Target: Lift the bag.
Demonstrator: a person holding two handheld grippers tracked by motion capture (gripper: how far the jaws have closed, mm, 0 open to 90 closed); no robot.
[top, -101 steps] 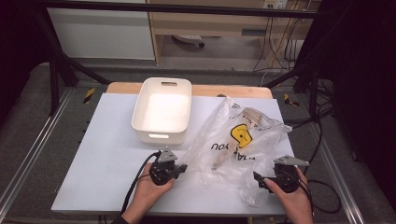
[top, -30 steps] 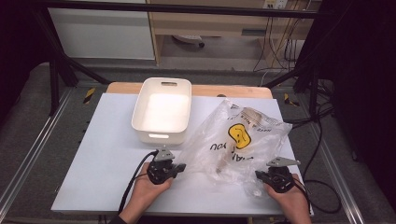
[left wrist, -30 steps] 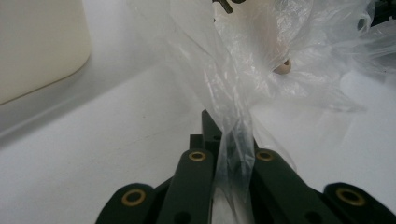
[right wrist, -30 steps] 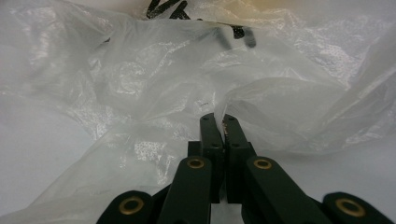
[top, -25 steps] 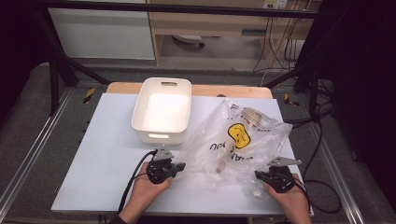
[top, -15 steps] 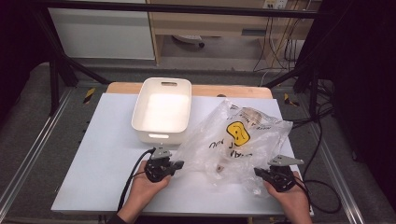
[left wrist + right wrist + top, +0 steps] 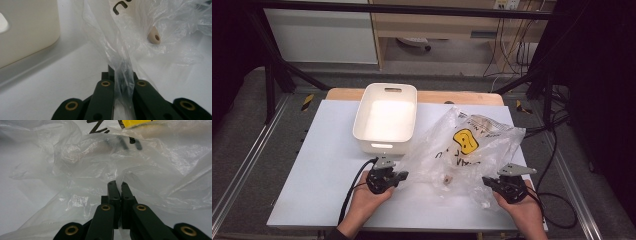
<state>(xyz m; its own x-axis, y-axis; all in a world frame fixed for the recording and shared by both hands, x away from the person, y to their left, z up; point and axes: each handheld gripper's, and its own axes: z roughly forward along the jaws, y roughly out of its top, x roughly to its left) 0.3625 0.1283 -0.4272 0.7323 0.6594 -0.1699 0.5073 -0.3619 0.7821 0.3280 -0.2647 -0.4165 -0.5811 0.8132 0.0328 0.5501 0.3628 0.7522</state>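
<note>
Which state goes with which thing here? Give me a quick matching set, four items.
Things:
1. white bin
2. clear plastic bag
3. left gripper
4. small tan piece

States:
A. inside the bag
B. shut on the bag's edge
C. empty, beside the bag
D. crumpled, printed with a yellow logo

Pairs: 1-C, 2-D, 3-B, 4-A

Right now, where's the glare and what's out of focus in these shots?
High view: the white bin's inside glares, blown out; surroundings dark. Left gripper view: jaws and pinched plastic bag soft, bin corner blurred. Right gripper view: bag print at the top out of focus, film glints.
</note>
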